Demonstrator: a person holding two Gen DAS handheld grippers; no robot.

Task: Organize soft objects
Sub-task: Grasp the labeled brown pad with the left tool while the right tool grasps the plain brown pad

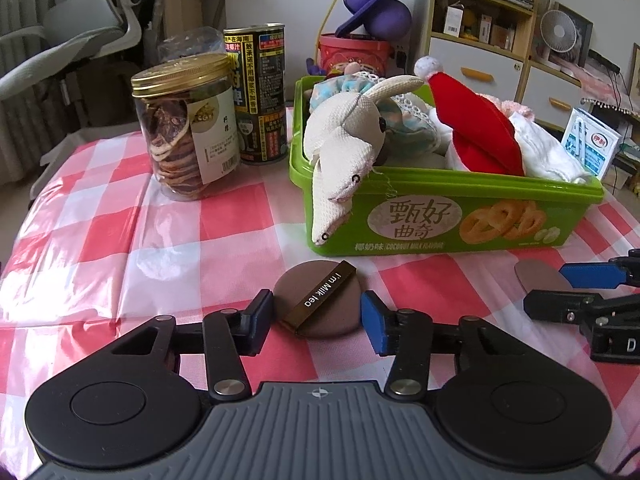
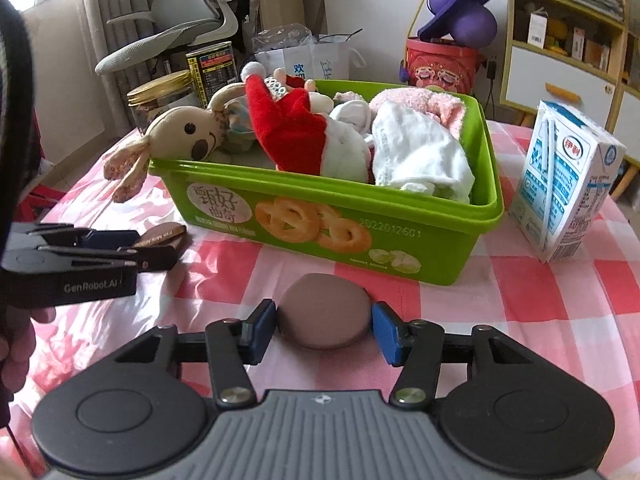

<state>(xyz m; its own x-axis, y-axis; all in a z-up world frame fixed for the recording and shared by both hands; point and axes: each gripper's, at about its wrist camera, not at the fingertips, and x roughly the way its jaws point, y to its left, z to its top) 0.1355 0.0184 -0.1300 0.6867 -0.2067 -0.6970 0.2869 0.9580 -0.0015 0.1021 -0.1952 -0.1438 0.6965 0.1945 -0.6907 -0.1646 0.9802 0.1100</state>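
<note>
A round brown powder puff [image 1: 320,304] with a dark "I'm Milk tea" band lies on the checked tablecloth. It sits between the blue pads of my left gripper [image 1: 317,322], which touch its two sides. The same puff [image 2: 162,235] and left gripper [image 2: 138,248] show at the left of the right wrist view. A plain brown puff [image 2: 323,312] lies between the pads of my right gripper [image 2: 324,330], which rest against its edges. Puff [image 1: 536,276] and right gripper [image 1: 560,288] also appear at the right of the left wrist view. Behind both stands the green cookie tub [image 1: 448,216], which holds a plush rabbit [image 1: 344,136], a red Santa hat [image 1: 476,128] and white cloths [image 2: 416,152].
A jar of dried slices [image 1: 188,128] and a tall can [image 1: 260,92] stand left of the tub. A milk carton [image 2: 564,184] stands to its right. A red bucket [image 2: 440,64] with a purple toy, a chair and shelves lie behind the table. A person's hand [image 2: 16,344] shows at the left.
</note>
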